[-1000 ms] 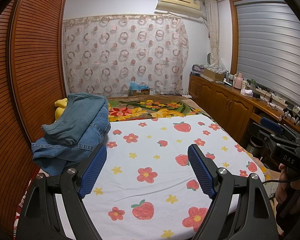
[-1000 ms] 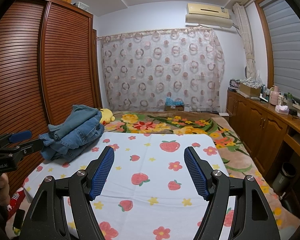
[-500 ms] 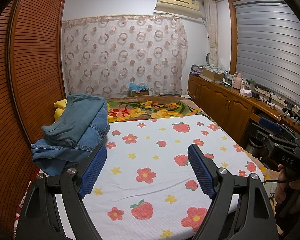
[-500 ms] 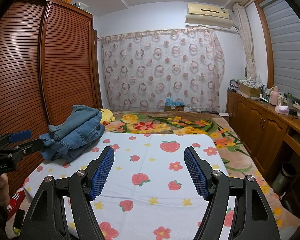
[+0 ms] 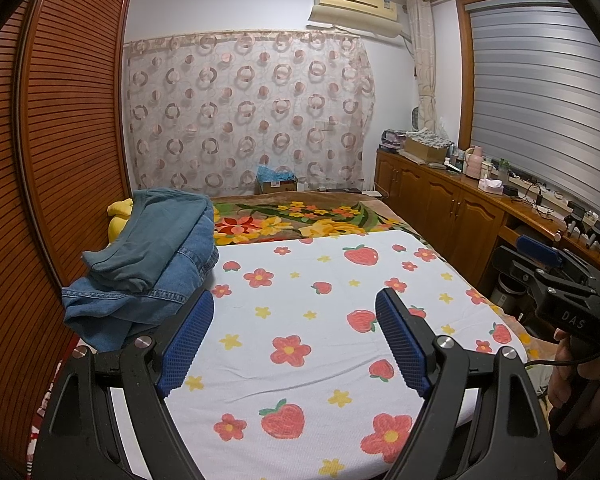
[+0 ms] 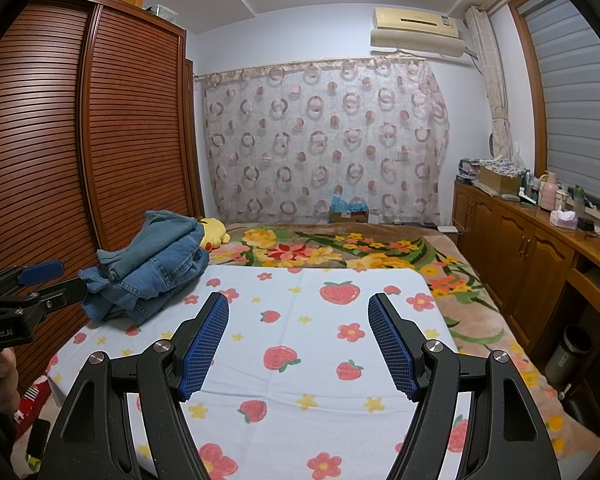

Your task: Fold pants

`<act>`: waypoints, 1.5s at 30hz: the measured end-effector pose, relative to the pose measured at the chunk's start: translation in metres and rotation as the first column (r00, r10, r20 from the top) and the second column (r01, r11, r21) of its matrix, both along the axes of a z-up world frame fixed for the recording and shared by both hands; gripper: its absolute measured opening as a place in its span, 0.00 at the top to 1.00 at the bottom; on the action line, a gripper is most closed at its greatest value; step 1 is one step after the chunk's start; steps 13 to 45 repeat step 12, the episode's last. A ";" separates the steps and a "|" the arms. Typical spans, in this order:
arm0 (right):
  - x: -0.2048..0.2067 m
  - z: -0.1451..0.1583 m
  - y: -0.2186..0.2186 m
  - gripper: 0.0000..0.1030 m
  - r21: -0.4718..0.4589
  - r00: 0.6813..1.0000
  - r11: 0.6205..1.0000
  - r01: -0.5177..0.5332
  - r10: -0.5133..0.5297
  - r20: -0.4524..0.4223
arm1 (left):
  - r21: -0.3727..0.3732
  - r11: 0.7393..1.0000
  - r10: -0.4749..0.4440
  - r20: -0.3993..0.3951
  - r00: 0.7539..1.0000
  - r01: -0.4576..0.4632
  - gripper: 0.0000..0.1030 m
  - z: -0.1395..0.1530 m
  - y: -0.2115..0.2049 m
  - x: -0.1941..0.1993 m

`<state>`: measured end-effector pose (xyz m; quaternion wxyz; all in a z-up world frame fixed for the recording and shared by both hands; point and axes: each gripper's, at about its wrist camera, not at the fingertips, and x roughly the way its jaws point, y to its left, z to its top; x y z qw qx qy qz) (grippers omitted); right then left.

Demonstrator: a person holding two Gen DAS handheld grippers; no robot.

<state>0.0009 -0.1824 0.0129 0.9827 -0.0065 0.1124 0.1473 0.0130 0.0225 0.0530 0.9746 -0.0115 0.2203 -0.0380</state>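
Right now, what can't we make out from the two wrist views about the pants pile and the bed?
- Pants pile: how many garments; layers overlap in both views.
- Yellow plush toy: mostly hidden behind the pile.
- Near edge of the strawberry sheet: covered by the open left tool and, in the right view, the open right tool.
- Items on the cabinet counter: too small to identify.

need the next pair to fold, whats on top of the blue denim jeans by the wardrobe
A folded teal-grey pair of pants lies on top of the crumpled blue denim jeans. A yellow plush toy peeks out behind. Anything beneath the pile is covered.
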 end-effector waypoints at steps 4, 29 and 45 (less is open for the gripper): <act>0.000 0.000 0.000 0.28 0.000 1.000 1.000 -0.001 0.001 0.000 | 0.001 1.000 -0.001 0.001 1.000 0.001 0.19 0.000 0.001 0.000; 0.000 0.000 0.000 0.28 0.001 1.000 1.000 0.000 0.000 0.000 | 0.000 1.000 0.000 0.000 1.000 0.000 0.19 0.000 0.000 0.000; 0.000 0.000 0.000 0.28 0.001 1.000 1.000 0.000 0.000 0.000 | 0.000 1.000 0.000 0.000 1.000 0.000 0.19 0.000 0.000 0.000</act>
